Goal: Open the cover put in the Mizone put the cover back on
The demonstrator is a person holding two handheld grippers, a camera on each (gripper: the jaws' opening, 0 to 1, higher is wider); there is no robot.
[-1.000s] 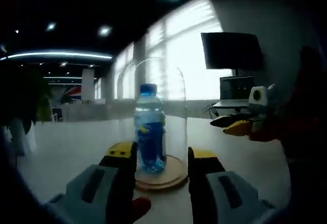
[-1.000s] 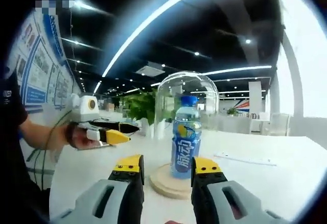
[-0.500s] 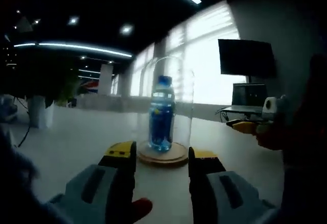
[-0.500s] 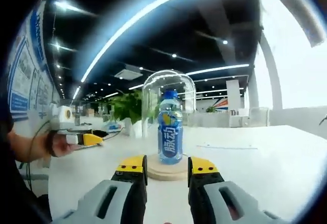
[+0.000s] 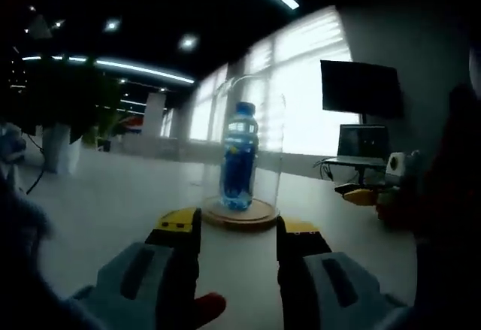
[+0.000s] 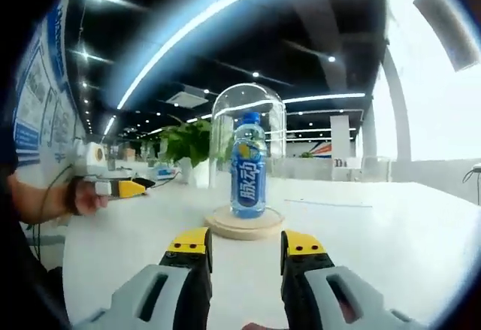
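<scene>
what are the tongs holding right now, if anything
Nothing is held. The left tongs and right tongs are both open and empty, short of the wooden base where the Mizone bottle stands under the glass cover.

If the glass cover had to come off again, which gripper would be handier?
Hard to call: both grippers face the glass cover over the bottle, jaws open, apart from the wooden base. Slightly the right gripper, though not clearly.

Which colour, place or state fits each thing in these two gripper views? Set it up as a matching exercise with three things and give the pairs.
Things:
1. Mizone bottle
2. glass cover
3. wooden base

Descriptions:
A. clear dome standing over the bottle
B. flat round disc on the white table
C. blue, upright under the dome

Pairs: 1-C, 2-A, 3-B
</scene>
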